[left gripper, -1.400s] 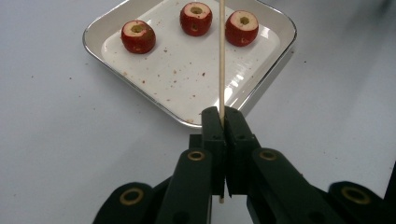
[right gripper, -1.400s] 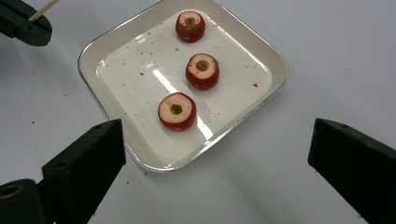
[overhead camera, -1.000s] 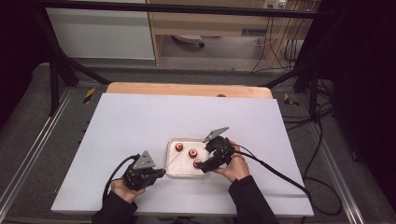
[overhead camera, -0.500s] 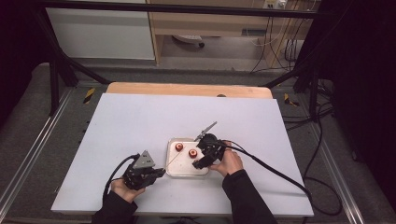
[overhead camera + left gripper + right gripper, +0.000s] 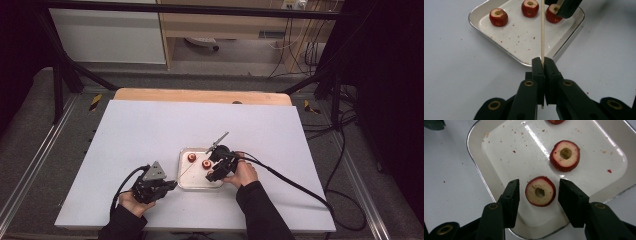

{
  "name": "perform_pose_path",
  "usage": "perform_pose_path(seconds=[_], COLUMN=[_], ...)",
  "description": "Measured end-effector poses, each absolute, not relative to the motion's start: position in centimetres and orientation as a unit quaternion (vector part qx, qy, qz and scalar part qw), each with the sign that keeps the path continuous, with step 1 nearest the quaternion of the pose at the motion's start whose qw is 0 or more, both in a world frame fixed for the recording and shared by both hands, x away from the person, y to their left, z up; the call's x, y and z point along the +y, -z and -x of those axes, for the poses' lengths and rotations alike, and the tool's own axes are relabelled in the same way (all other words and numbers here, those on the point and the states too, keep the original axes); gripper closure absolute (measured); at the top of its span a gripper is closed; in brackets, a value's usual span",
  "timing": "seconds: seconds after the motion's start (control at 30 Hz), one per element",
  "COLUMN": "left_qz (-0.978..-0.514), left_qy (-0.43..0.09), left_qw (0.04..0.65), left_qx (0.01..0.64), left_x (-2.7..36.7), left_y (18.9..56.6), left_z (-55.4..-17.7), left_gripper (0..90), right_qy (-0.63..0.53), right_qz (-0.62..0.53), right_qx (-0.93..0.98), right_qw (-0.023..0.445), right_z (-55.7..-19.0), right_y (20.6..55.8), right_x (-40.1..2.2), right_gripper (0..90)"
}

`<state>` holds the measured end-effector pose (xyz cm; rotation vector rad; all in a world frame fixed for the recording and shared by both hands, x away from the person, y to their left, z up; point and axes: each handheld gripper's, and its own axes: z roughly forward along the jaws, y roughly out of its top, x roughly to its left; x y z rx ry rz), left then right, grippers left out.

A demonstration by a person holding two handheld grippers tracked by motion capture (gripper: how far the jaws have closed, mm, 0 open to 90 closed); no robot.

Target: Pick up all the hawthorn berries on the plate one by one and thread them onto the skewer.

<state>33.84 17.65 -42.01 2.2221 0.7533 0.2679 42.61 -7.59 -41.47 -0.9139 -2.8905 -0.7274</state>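
Right gripper view: the right gripper (image 5: 537, 192) has just been closing, its jaws straddling a cored red fruit piece (image 5: 540, 191) near the tray's (image 5: 475, 157) edge, pads not yet touching. The piece looks light, soft and easily bruised; grip its red sides gently. The left gripper (image 5: 542, 62) is clamped on a thin, stiff wooden skewer (image 5: 542, 30) pointing toward the tray.

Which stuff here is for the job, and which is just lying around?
For the job:
- skewer, clamped in the left gripper
- cored fruit piece between the right gripper jaws, not yet pinched
- two other fruit pieces
- tray

Lying about:
- red crumbs
- yellow-black tape on the floor
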Motion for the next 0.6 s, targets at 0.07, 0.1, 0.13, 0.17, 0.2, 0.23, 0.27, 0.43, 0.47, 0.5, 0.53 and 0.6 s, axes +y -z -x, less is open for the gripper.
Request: perform_pose_path(seconds=[0.07,0.1,0.13,0.17,0.2,0.23,0.27,0.43,0.47,0.5,0.53,0.6], left_qz=[-0.87,-0.871,-0.871,-0.871,-0.871,-0.871,-0.871,-0.871,-0.871,-0.871,-0.871,-0.87], left_qy=[-0.105,-0.105,-0.105,-0.104,-0.104,-0.104,-0.104,-0.104,-0.104,-0.104,-0.104,-0.106], left_qw=[0.38,0.379,0.379,0.379,0.379,0.378,0.378,0.379,0.379,0.38,0.38,0.382], left_qx=[0.295,0.294,0.294,0.294,0.294,0.294,0.294,0.294,0.294,0.294,0.294,0.294], left_x=[17.64,17.61,17.61,17.61,17.61,17.6,17.6,17.59,17.58,17.58,17.58,17.59], left_y=[42.0,42.02,42.02,42.05,42.05,42.05,42.05,42.05,42.06,42.06,42.06,42.03], left_z=[-33.84,-33.84,-33.84,-33.86,-33.86,-33.85,-33.85,-33.85,-33.84,-33.82,-33.82,-33.76], left_gripper=[88.1,88.2,88.2,88.1,88.1,88.1,88.1,88.1,88.1,88.1,88.2,88.2], right_qy=[0.232,0.233,0.233,0.228,0.228,0.224,0.222,0.224,0.224,0.229,0.232,0.244], right_qz=[0.292,0.293,0.293,0.291,0.291,0.29,0.291,0.293,0.293,0.297,0.298,0.312], right_qx=[-0.928,-0.927,-0.927,-0.929,-0.929,-0.93,-0.93,-0.929,-0.929,-0.927,-0.926,-0.918], right_qw=[0.014,0.018,0.018,0.02,0.02,0.02,0.02,0.019,0.019,0.02,0.018,0.02], right_z=[-42.68,-42.71,-42.71,-42.8,-42.8,-42.86,-42.88,-42.93,-42.93,-42.93,-42.94,-42.85], right_y=[41.6,41.74,41.74,41.89,41.89,42.02,42.06,42.06,42.06,41.94,41.8,41.31], right_x=[-7.56,-7.46,-7.46,-7.46,-7.46,-7.44,-7.42,-7.43,-7.43,-7.49,-7.57,-7.76], right_gripper=[53.5,54.1,54.1,55.2,55.2,56.9,57.6,59.5,59.5,59.6,59.7,59.7])
